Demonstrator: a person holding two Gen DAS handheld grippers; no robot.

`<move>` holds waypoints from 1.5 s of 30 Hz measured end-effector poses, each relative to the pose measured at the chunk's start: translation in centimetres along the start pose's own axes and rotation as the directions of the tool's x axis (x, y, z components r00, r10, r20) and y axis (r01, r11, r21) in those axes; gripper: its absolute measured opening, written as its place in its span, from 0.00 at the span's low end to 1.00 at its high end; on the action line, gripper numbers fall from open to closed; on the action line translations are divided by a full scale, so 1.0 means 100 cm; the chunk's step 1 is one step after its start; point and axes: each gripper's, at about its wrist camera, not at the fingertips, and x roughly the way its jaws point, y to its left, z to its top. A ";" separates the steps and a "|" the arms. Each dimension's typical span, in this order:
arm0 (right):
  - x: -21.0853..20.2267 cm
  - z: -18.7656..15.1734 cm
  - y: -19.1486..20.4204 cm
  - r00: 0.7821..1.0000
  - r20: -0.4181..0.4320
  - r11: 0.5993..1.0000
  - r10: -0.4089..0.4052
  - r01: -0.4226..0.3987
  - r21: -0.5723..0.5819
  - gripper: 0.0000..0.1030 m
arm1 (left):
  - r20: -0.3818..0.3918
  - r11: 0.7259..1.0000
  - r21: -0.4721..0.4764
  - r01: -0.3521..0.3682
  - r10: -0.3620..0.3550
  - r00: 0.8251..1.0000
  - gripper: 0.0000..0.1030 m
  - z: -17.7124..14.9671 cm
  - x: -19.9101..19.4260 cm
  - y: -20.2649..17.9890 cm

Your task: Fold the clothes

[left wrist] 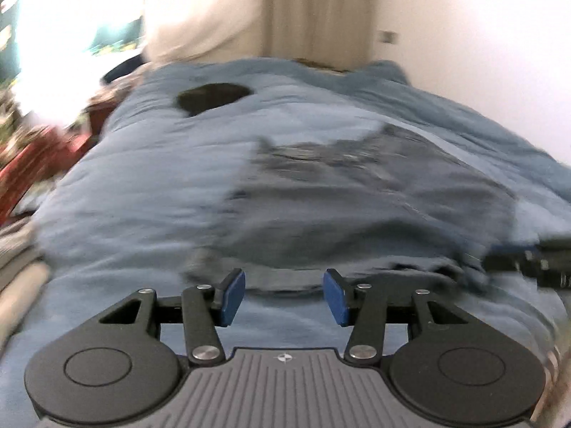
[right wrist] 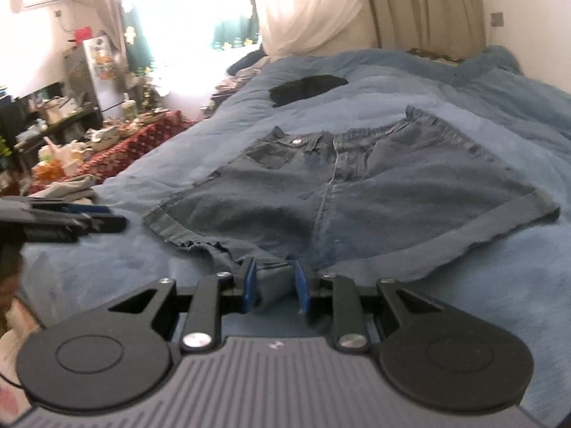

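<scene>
1. Where spread flat on the blue bed [right wrist: 150,164], waistband far, hems near: denim shorts [right wrist: 357,192], no readable label.
2. Clamped on a bunched fold of the near hem: right gripper [right wrist: 274,287], jaws narrowly apart around the cloth.
3. Just short of the hem, holding nothing: left gripper [left wrist: 283,296], jaws wide apart.
4. Farther up the bed: black garment [right wrist: 307,89].

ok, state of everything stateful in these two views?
denim shorts: spread flat on the bed, unfolded, waistband away from the cameras
left hand-held gripper: open, empty, just short of the shorts' hem
right hand-held gripper: closed on a bunch of the shorts' near hem
black garment: lying loose farther up the bed
blue duvet: spread over the bed, rumpled
curtain: drawn aside
</scene>
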 end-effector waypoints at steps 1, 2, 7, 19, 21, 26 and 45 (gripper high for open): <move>0.007 -0.002 0.006 1.000 -0.010 1.000 -0.004 0.004 -0.001 0.25 | 0.005 1.000 -0.026 -0.015 0.015 1.000 0.47 0.000 -0.002 0.011; 0.015 -0.004 0.009 1.000 -0.023 1.000 -0.015 0.015 -0.008 0.25 | 0.010 0.999 -0.044 -0.031 0.032 0.999 0.47 0.001 -0.005 0.021; 0.032 -0.013 0.019 0.992 -0.019 0.990 -0.126 0.125 -0.063 0.25 | 0.028 0.997 -0.042 -0.069 0.071 0.997 0.47 0.001 -0.004 0.046; 0.032 -0.017 -0.008 0.990 -0.032 0.988 -0.134 0.136 0.075 0.26 | -0.026 0.996 0.033 -0.087 0.088 0.996 0.45 0.011 0.042 0.066; 0.038 -0.020 -0.005 0.991 -0.061 0.991 -0.115 0.119 0.067 0.25 | -0.040 0.996 0.059 -0.073 0.075 0.996 0.45 0.012 0.049 0.064; 0.042 -0.025 -0.009 0.993 -0.061 0.990 -0.105 0.110 0.084 0.19 | -0.106 0.987 0.142 -0.081 0.096 0.990 0.45 0.012 0.071 0.057; 0.037 -0.025 -0.023 0.994 -0.049 0.981 -0.094 0.101 0.165 0.18 | -0.076 0.959 0.270 -0.089 0.114 0.991 0.30 0.013 0.094 0.050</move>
